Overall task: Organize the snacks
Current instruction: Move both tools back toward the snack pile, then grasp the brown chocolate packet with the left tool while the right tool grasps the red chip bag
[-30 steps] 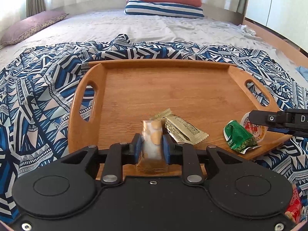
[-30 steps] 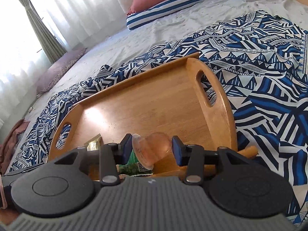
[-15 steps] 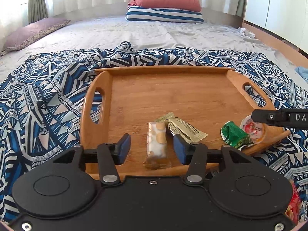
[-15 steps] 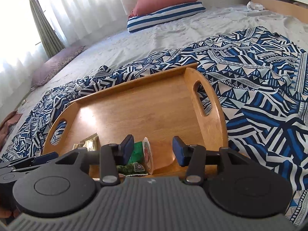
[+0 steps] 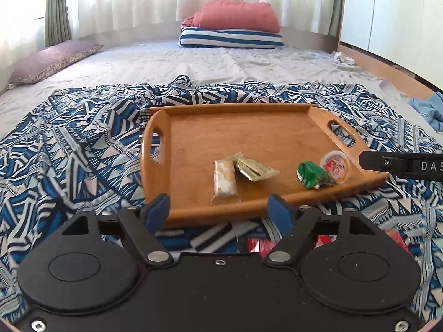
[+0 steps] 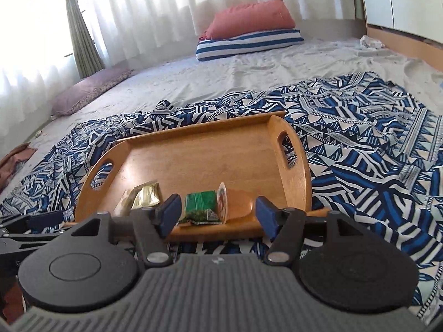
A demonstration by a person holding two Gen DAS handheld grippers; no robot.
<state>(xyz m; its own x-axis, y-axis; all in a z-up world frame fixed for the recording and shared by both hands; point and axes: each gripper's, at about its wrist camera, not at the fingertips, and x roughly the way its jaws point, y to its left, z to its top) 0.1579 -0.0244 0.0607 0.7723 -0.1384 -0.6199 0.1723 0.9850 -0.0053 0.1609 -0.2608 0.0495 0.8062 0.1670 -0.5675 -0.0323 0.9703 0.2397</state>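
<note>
A wooden tray (image 5: 249,127) (image 6: 210,155) lies on a patterned blue cloth. On its near part lie a white and gold snack bar (image 5: 224,180), an olive-gold packet (image 5: 256,168) (image 6: 146,195), a green packet (image 5: 313,175) (image 6: 200,206) and a jelly cup (image 5: 334,165) (image 6: 235,203) on its side. My left gripper (image 5: 218,211) is open and empty, just short of the tray's near edge. My right gripper (image 6: 217,215) is open and empty, behind the jelly cup; its finger shows in the left wrist view (image 5: 398,163).
Red snack packets (image 5: 279,244) lie on the cloth under my left gripper. The blue cloth (image 6: 373,149) covers a grey bed. Striped and red pillows (image 5: 232,29) lie at the far end, a purple pillow (image 5: 52,62) at far left.
My left gripper let go of the snack bar onto the tray and drew back. My right gripper let go of the jelly cup, opened wide and drew back.
</note>
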